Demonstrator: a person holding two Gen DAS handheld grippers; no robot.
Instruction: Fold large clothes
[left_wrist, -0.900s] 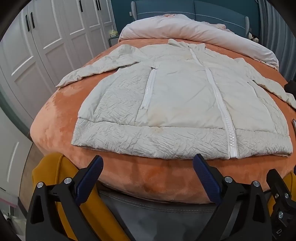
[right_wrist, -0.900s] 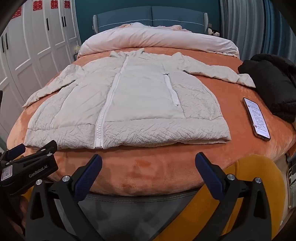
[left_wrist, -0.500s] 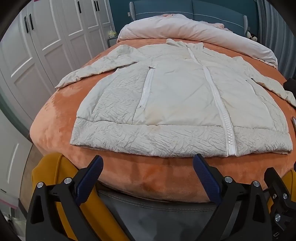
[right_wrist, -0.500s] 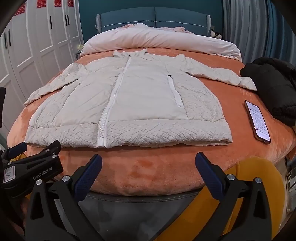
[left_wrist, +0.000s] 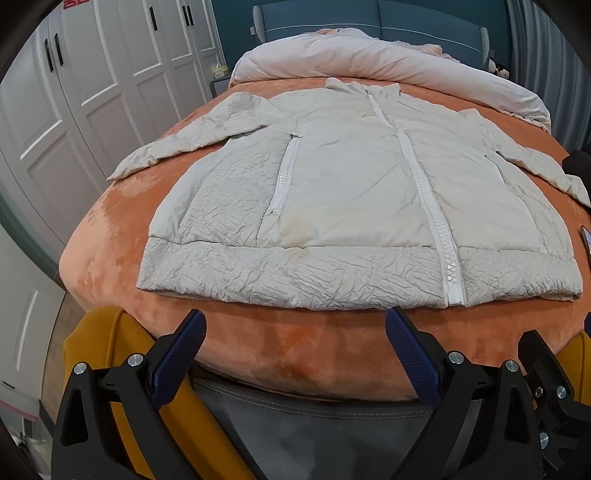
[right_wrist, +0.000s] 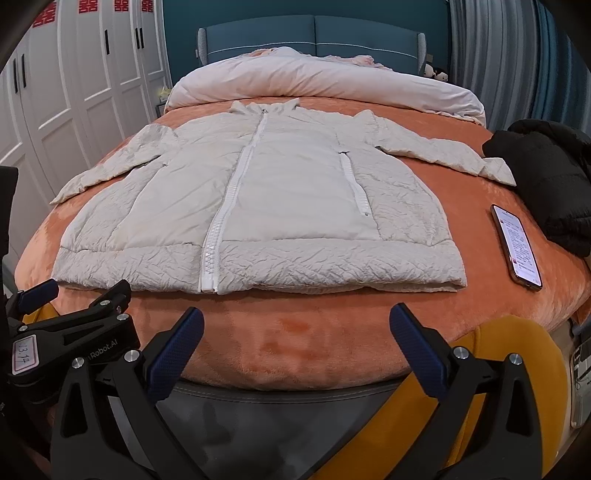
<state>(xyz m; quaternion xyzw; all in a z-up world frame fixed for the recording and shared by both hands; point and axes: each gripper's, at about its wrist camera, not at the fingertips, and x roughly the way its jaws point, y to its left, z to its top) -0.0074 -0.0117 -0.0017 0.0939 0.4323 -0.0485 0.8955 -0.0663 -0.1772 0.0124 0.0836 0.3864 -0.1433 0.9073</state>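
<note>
A cream-white padded jacket (left_wrist: 343, 199) (right_wrist: 266, 206) lies flat and zipped on the orange blanket (left_wrist: 295, 343) (right_wrist: 295, 332), hem toward me, both sleeves spread out sideways. My left gripper (left_wrist: 295, 325) hangs open over the blanket's near edge, just short of the hem, left of the main zipper. My right gripper (right_wrist: 297, 321) is open too, short of the hem and right of the zipper. Nothing sits between either pair of blue pads. The left gripper's body (right_wrist: 70, 332) shows at the lower left of the right wrist view.
A phone (right_wrist: 517, 247) with its screen lit lies on the blanket right of the jacket, beside a black garment (right_wrist: 546, 177). A rolled pale duvet (right_wrist: 325, 85) lies at the blue headboard. White wardrobe doors (left_wrist: 92, 81) line the left. Yellow fabric (left_wrist: 99, 354) hangs below the bed edge.
Both grippers have crept a little closer to the jacket's hem, and both views have tilted up slightly. Their jaws stay wide, and the jacket has not moved.
</note>
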